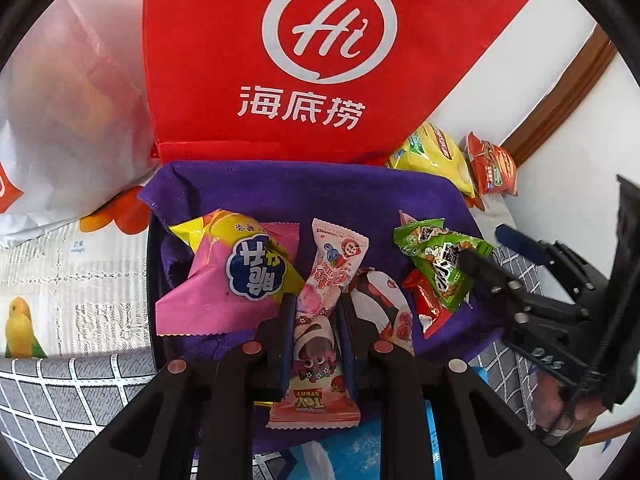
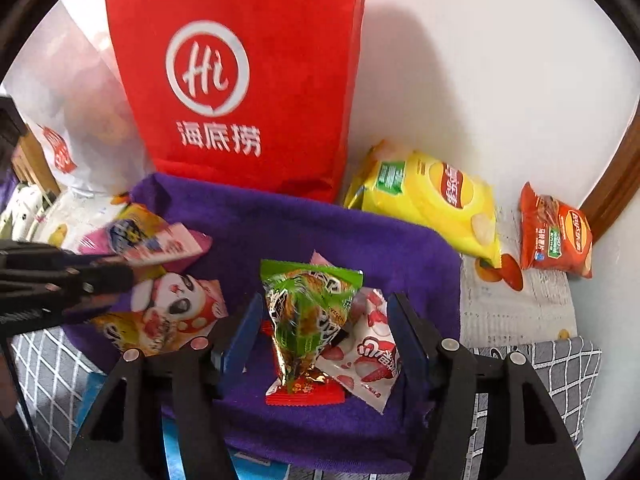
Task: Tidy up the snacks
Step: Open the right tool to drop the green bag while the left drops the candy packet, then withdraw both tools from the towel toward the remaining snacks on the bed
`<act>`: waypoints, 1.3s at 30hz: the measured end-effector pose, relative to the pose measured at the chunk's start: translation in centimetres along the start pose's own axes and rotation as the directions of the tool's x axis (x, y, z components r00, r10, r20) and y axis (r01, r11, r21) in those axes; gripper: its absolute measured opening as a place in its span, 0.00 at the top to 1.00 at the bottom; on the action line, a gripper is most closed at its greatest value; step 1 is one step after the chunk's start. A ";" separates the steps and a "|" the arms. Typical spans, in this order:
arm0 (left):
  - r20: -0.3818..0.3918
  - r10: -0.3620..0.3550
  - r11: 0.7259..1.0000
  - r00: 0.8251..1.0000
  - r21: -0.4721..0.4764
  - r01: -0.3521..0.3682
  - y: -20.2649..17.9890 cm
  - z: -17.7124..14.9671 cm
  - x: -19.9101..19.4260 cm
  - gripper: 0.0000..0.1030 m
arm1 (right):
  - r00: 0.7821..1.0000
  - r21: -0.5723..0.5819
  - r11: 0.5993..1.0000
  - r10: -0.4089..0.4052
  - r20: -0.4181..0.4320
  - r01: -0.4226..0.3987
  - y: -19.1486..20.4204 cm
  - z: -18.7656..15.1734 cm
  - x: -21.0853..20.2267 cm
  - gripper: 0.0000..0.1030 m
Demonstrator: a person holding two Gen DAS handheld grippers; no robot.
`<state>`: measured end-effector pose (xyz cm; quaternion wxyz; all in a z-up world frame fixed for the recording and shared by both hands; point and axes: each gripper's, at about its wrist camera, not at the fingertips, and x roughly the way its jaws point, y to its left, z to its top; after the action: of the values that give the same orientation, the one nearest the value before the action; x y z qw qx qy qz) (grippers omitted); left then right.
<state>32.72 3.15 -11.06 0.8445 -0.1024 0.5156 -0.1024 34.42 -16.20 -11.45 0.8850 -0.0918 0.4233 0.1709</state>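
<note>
A purple cloth (image 1: pixel 280 188) (image 2: pixel 320 232) lines a tray that holds several snack packets. My left gripper (image 1: pixel 317 308) is shut on a long pink Toy Story packet (image 1: pixel 336 264), which runs up between its fingers. From the right wrist view the left gripper (image 2: pixel 100 276) enters at the left with that pink packet (image 2: pixel 160 244). My right gripper (image 2: pixel 326 312) stands open around a green packet (image 2: pixel 308 320), with a gap on each side. The green packet (image 1: pixel 440 260) lies on a red packet (image 2: pixel 304 394) and a white strawberry packet (image 2: pixel 372 356). In the left wrist view the right gripper (image 1: pixel 496 248) reaches in from the right.
A tall red bag (image 1: pixel 320 60) (image 2: pixel 240 80) stands behind the tray, beside a white plastic bag (image 1: pixel 60 120). A yellow chips bag (image 2: pixel 432 196) and an orange-red chips bag (image 2: pixel 556 232) lie at the right by the wall. A pink-yellow packet (image 1: pixel 240 272) and a panda packet (image 2: pixel 176 308) lie in the tray.
</note>
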 end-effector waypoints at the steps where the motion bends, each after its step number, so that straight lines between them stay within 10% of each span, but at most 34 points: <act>1: 0.001 0.000 1.000 1.000 -0.001 0.000 0.0 0.0 0.0 0.81 | 1.000 0.004 1.000 0.003 0.008 -0.003 -0.1 0.0 -0.3 0.38; 8: 0.038 0.014 0.999 0.999 0.038 -0.016 -0.7 0.0 -0.3 0.78 | 0.999 0.021 1.000 0.007 0.050 -0.008 0.1 0.5 -2.3 0.38; 14: 0.024 -0.031 0.999 0.999 0.034 0.030 -0.7 0.3 -0.1 0.47 | 0.996 -0.001 0.999 0.041 0.075 -0.041 1.0 0.7 -3.4 0.38; 39: 0.013 0.015 0.999 1.000 0.032 -0.016 -0.9 -0.4 -0.8 0.47 | 0.984 0.018 0.989 0.141 0.106 -0.144 2.3 0.6 -2.0 0.38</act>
<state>32.00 2.51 -10.34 0.8500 -0.0857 0.5093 -0.1034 32.84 -14.34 -9.57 0.8925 -0.0410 0.3839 0.2331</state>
